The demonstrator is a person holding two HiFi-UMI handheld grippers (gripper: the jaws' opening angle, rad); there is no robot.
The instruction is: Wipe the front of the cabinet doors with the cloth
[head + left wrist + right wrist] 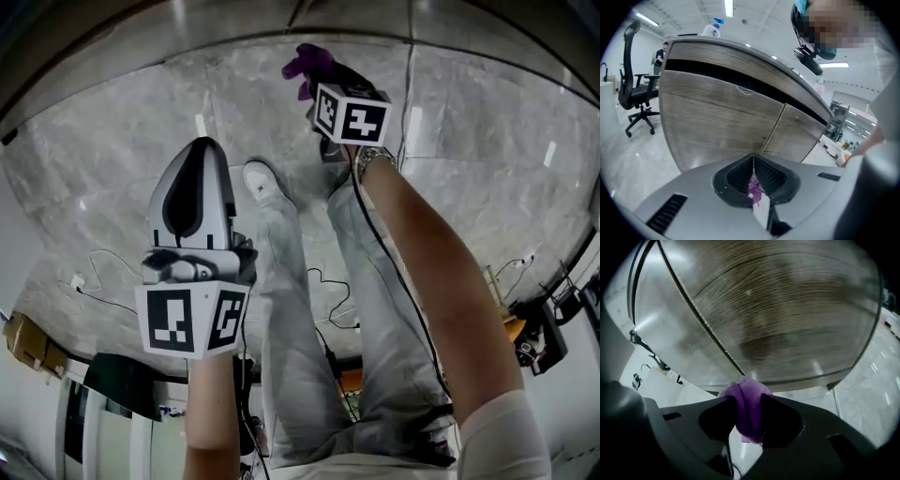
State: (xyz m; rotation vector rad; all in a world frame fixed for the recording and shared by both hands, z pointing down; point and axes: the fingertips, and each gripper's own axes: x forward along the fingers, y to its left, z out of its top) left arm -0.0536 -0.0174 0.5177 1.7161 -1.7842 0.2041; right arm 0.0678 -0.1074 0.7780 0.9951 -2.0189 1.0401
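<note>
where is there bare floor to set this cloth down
Bare floor lies left of the left gripper and right of the right gripper holding the cloth. Nearer the legs it is crowded: cables beside them, boxes at left, dark gear at right.

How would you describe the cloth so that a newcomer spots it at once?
Find the wood-grain cabinet door filling the right gripper view. Near its lower edge, the right gripper pinches the cloth. It is the only purple, fuzzy thing there.
</note>
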